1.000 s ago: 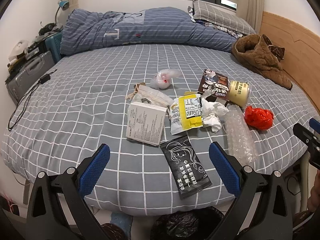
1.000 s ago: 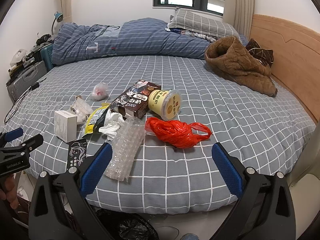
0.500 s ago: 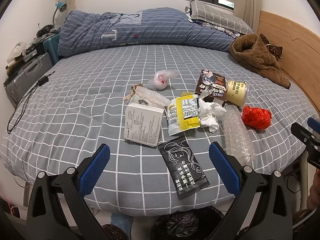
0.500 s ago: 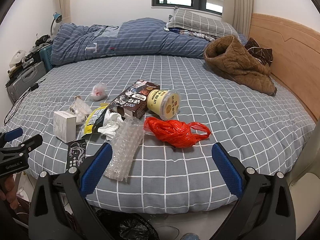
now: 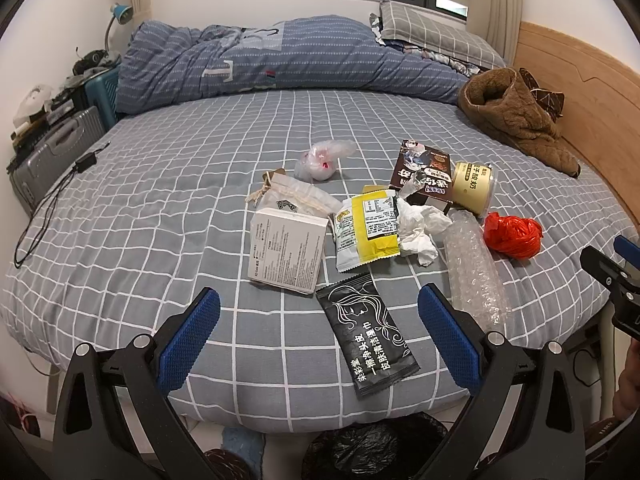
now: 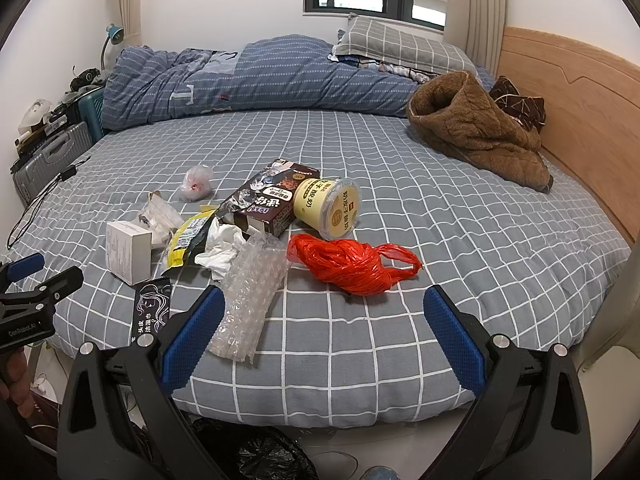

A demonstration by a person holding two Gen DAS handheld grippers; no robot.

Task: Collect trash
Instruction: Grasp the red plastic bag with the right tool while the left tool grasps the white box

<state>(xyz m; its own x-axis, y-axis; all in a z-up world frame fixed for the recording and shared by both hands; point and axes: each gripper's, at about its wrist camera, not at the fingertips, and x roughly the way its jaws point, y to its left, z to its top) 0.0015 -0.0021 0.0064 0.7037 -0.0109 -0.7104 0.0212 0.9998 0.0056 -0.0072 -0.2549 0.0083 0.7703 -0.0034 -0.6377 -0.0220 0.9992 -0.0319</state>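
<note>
Nearest to you, below the edge of the bed, a black trash bag (image 5: 372, 448) sits on the floor between your two tools, and nothing can be seen in its dark mouth. Your left gripper (image 5: 320, 328) hovers over the near edge of the mattress with its blue-padded fingers spread wide and holding nothing; your right gripper (image 6: 320, 328) does the same a little to the right, also spread and empty. Just ahead of the left tool lies a flat black sachet (image 5: 366, 338) with a white line drawing of a woman. Ahead of the right tool lies a crumpled roll of bubble wrap (image 6: 250, 300), with a knotted red plastic bag (image 6: 352, 266) just beside it. Further in, a white box (image 5: 286, 250) rests next to a yellow snack wrapper (image 5: 368, 230) and a wad of white tissue (image 5: 420, 230). Behind those sit a small cloth drawstring pouch (image 5: 294, 198), a dark brown carton (image 5: 424, 178) and a cream yogurt cup (image 6: 326, 208) tipped on its side, touching the carton. Farthest of the litter is a small clear bag with something pink inside (image 5: 322, 158). Beyond it the grey checked bedsheet (image 5: 160, 200) stretches to a rolled blue duvet (image 5: 280, 60) and a brown fleece garment (image 6: 476, 136) by the headboard. Judging by this, collection has barely begun: every piece is on the bed, and none is in your grasp.
</note>
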